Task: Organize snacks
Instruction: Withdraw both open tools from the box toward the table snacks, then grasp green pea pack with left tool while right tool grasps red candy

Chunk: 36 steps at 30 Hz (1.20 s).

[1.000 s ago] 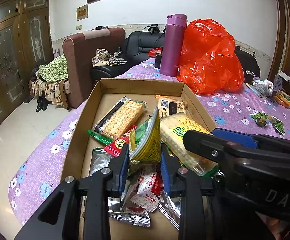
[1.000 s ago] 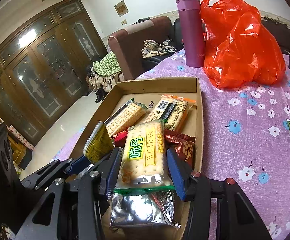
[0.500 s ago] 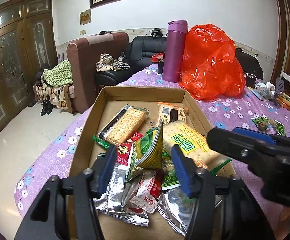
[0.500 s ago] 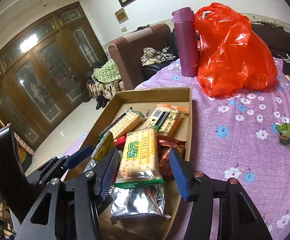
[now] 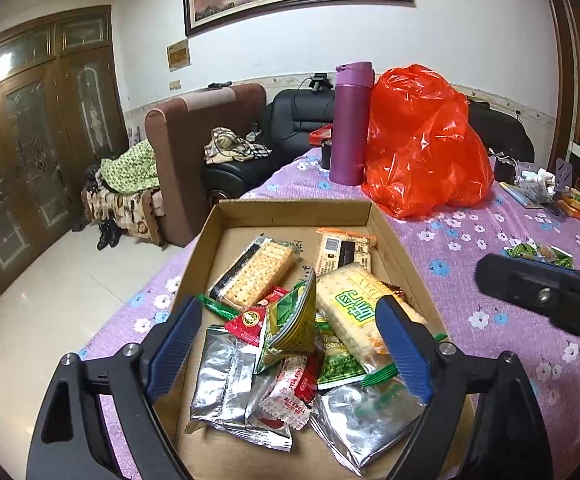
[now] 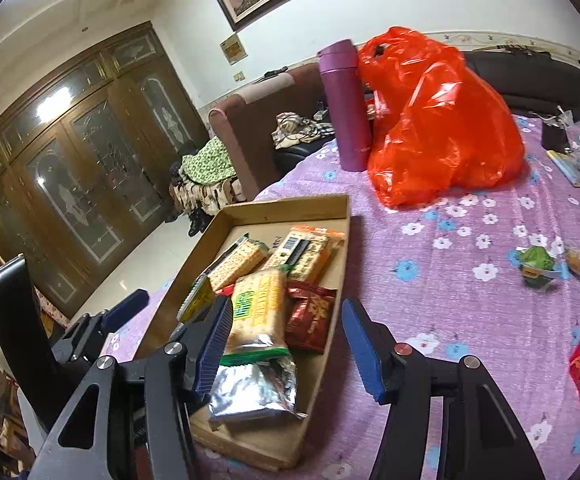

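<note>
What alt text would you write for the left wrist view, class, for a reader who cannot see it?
The left gripper, jaws open and just widened, hangs empty over a cardboard box of snack packets, with a green and yellow packet standing between its fingers untouched. The box sits on a purple flowered tablecloth near a purple flask and a red plastic bag.

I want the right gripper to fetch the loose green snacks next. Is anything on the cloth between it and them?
Nothing visible: only bare flowered tablecloth lies between the open right gripper and the green snacks.
</note>
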Motion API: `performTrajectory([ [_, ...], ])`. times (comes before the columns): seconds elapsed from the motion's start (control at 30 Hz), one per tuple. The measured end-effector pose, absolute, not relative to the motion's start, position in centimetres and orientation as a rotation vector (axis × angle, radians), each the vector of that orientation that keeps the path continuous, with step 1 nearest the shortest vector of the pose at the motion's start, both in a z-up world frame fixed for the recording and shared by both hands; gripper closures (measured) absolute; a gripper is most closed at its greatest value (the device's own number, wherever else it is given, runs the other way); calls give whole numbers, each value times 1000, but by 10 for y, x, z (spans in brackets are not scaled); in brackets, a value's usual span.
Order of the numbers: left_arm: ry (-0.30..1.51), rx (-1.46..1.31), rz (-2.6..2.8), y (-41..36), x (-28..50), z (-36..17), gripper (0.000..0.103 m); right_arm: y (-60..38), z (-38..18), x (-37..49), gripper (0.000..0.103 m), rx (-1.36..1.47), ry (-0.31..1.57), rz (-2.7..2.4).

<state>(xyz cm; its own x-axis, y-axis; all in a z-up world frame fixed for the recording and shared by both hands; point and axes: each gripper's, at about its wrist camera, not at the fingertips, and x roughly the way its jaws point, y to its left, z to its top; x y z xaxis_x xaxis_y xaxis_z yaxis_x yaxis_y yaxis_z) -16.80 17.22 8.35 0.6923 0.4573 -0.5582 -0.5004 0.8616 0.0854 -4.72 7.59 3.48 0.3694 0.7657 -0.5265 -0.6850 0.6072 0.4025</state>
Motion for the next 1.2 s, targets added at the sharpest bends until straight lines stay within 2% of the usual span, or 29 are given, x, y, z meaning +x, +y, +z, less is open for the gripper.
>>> performTrajectory([
  [0.2,589,-36,531,156,-165,91,8,51,37,-41,41,137,750,908],
  [0.6,584,-8,405,113,-156,103,8,-72,47,0,38,242,766,809],
  [0.77,597,28,325,84,-148,104,8,-114,22,25,38,267,847,762],
  [1.03,637,82,152,38,-123,103,8,-130,-38,49,39,227,995,696],
  [1.2,679,34,36,27,-95,108,8,-126,-42,50,41,164,980,683],
])
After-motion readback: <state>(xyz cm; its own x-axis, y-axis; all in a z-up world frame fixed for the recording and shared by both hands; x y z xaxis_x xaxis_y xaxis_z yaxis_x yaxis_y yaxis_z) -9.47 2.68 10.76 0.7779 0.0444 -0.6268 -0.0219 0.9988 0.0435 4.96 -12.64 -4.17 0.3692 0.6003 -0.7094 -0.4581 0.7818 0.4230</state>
